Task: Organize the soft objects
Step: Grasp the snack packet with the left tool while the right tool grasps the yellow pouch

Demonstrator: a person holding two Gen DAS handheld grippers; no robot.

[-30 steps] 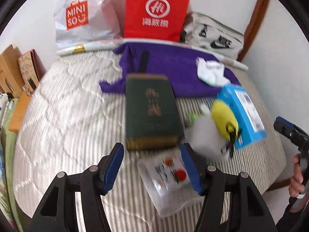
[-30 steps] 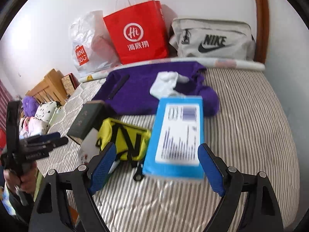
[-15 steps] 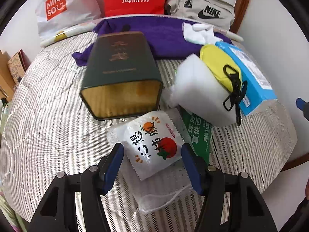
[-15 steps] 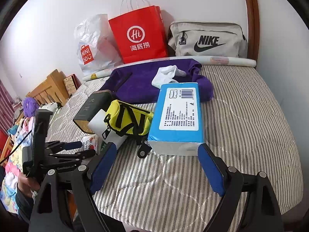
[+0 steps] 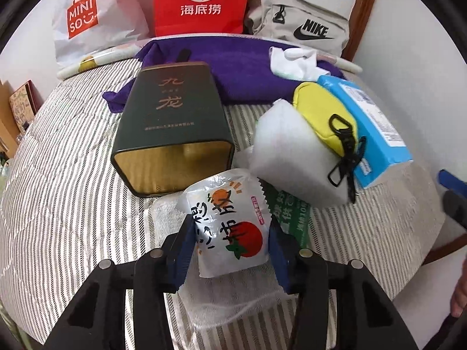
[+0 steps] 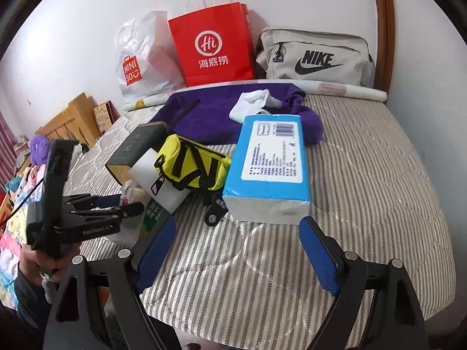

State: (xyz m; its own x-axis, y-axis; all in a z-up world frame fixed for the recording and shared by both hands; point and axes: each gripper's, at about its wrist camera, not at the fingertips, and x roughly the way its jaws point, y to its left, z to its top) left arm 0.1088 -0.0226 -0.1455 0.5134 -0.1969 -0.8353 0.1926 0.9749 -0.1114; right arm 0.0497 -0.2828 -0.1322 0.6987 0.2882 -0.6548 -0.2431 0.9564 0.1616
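A white snack packet [image 5: 221, 198] with orange and red fruit print lies on the striped bed, near the front. My left gripper [image 5: 232, 224] is closing; its blue pads press the packet's two sides and it bulges between them. From the right wrist view the left gripper [image 6: 128, 204] sits low at the left. Beyond the packet lie a white foam block [image 5: 286, 151], a yellow pouch [image 5: 324, 116] and a blue tissue pack [image 6: 271, 157]. My right gripper [image 6: 237, 227] is open just in front of the tissue pack, with nothing between its fingers.
A dark green tin [image 5: 172, 122] lies beside the packet, a green packet [image 5: 292, 213] under the foam. A purple towel [image 5: 239, 64] and white sock [image 5: 292, 58] lie behind. A red paper bag [image 6: 213, 46], white plastic bag [image 6: 137, 64] and grey bag [image 6: 315, 58] line the wall.
My left gripper dropped down and forward over the snack packet and its jaws narrowed onto it. The right gripper drew back a little from the tissue pack and stayed open.
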